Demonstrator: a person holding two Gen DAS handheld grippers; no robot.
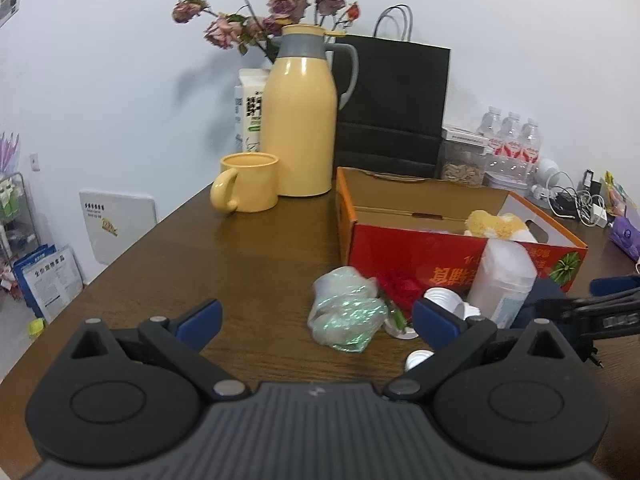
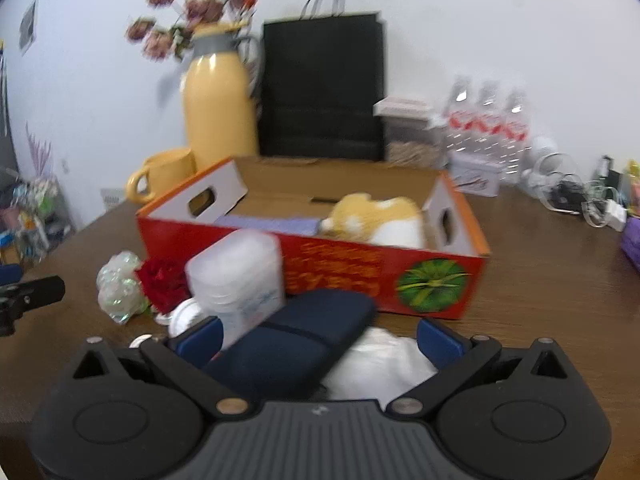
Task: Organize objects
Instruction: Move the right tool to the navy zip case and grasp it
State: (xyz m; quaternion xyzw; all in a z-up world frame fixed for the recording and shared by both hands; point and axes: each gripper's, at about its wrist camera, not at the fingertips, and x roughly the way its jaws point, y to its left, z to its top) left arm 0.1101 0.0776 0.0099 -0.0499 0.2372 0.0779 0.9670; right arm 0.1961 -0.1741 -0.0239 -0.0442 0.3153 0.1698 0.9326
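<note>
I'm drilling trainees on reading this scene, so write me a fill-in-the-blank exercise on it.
1. The plush toy lies inside the red ____.
2. The mug and the thermos beside it are both ____.
3. The navy case lies between the fingers of the ____ gripper.

Missing words: box; yellow; right

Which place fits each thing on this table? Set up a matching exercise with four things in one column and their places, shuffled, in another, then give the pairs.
Things:
1. plush toy
2. yellow mug
3. navy case
4. black paper bag

Places:
A. by the wall, behind the red box
B. between the open jaws of the right gripper
C. inside the red box
D. beside the yellow flask, on the table

Pairs: 1-C, 2-D, 3-B, 4-A
</note>
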